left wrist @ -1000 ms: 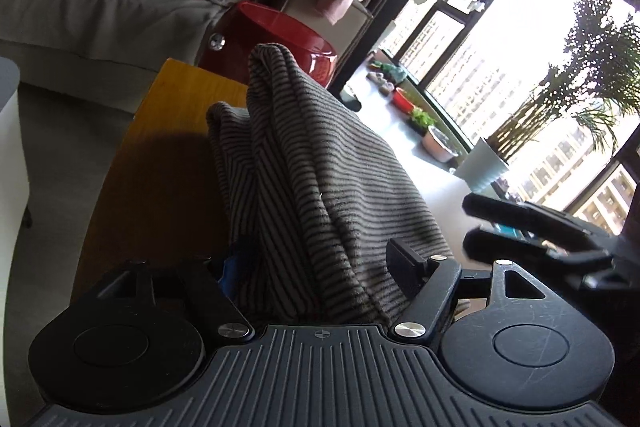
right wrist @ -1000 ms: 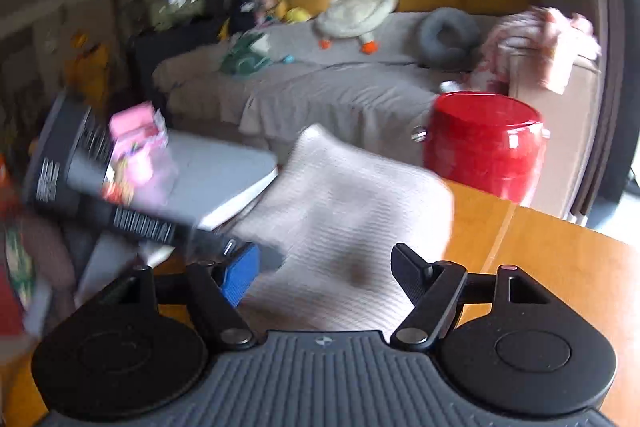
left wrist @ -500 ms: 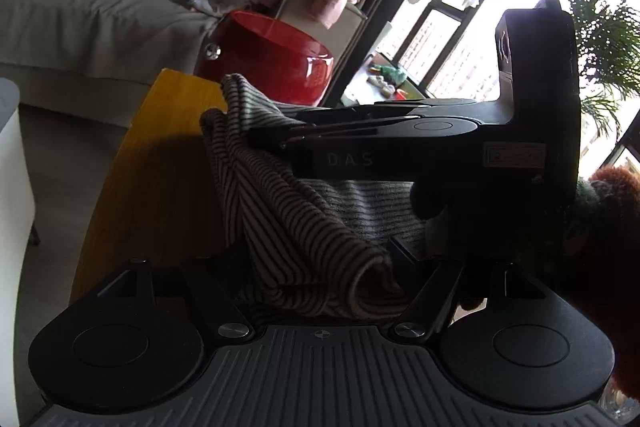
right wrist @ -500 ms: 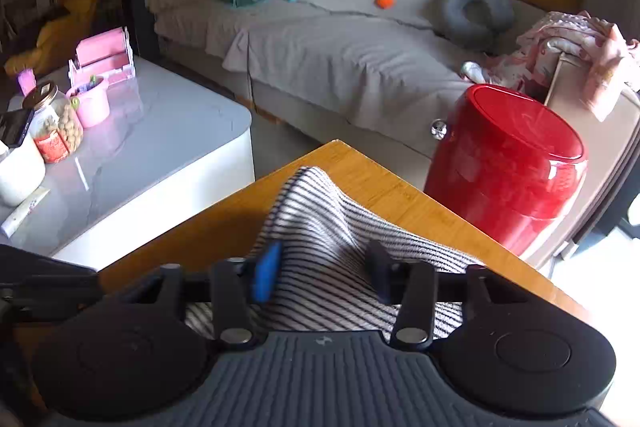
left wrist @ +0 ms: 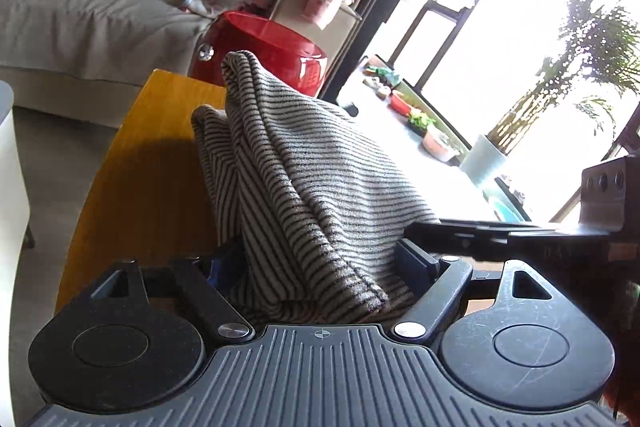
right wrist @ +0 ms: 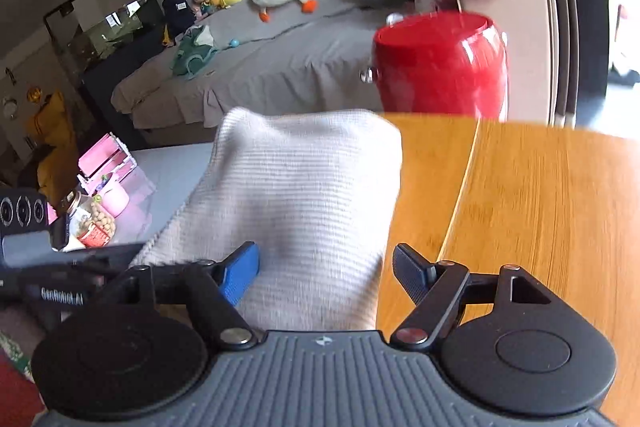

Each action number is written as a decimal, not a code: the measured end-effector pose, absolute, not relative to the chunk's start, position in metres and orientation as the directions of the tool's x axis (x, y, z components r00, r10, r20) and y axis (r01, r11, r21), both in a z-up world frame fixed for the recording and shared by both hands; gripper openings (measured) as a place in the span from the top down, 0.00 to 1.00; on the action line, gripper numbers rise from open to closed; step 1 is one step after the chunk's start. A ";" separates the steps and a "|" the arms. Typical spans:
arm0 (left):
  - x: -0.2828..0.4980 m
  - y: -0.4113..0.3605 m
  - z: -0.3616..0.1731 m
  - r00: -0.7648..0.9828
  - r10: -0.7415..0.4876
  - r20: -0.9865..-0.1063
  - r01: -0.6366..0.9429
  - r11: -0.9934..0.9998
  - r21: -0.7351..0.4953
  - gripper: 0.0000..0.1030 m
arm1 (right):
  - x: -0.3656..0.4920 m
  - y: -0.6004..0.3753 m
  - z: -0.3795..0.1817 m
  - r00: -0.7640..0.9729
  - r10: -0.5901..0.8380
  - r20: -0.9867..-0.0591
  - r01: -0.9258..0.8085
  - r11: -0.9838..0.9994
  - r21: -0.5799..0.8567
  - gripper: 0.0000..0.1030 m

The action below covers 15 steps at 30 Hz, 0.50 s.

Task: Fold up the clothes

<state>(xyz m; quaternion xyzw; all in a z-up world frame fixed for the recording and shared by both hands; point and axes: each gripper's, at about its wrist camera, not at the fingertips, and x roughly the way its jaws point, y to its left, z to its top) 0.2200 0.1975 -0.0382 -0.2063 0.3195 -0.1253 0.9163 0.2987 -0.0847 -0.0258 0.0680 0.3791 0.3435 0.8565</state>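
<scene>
A grey-and-black striped cloth (left wrist: pixel 304 163) lies bunched in thick folds on the wooden table (left wrist: pixel 132 179), rising to a peak at its far end. My left gripper (left wrist: pixel 316 259) is open, and the near end of the cloth fills the gap between its fingers. In the right wrist view the same cloth (right wrist: pixel 304 187) is blurred and pale. It runs forward from under my right gripper (right wrist: pixel 326 267), which is open; the black finger stands clear of the fabric. The right gripper's body (left wrist: pixel 500 231) shows low at the right of the left wrist view.
A red bin (right wrist: pixel 440 67) stands just past the table's far edge, with a grey sofa (left wrist: pixel 80 7) behind it. A white low table (right wrist: pixel 176 167) with a pink box and a jar sits to the left. Potted plants (left wrist: pixel 420 123) line the window sill.
The right gripper, which crossed over the cloth in front of the left camera half a second ago, has drawn back to the right. Its fingers have spread wider. The left gripper has barely moved.
</scene>
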 end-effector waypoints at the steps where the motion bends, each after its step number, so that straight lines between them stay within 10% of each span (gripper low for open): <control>1: 0.222 0.195 -0.038 0.766 -0.360 -0.533 0.094 0.882 -0.462 0.18 | 0.298 -0.087 -0.029 0.464 0.653 -0.599 -0.537 0.745 0.397 0.36; 15: 0.224 0.163 -0.042 0.782 -0.242 -0.574 0.044 0.941 -0.336 0.11 | 0.310 -0.101 -0.048 0.533 0.620 -0.576 -0.488 0.781 0.390 0.33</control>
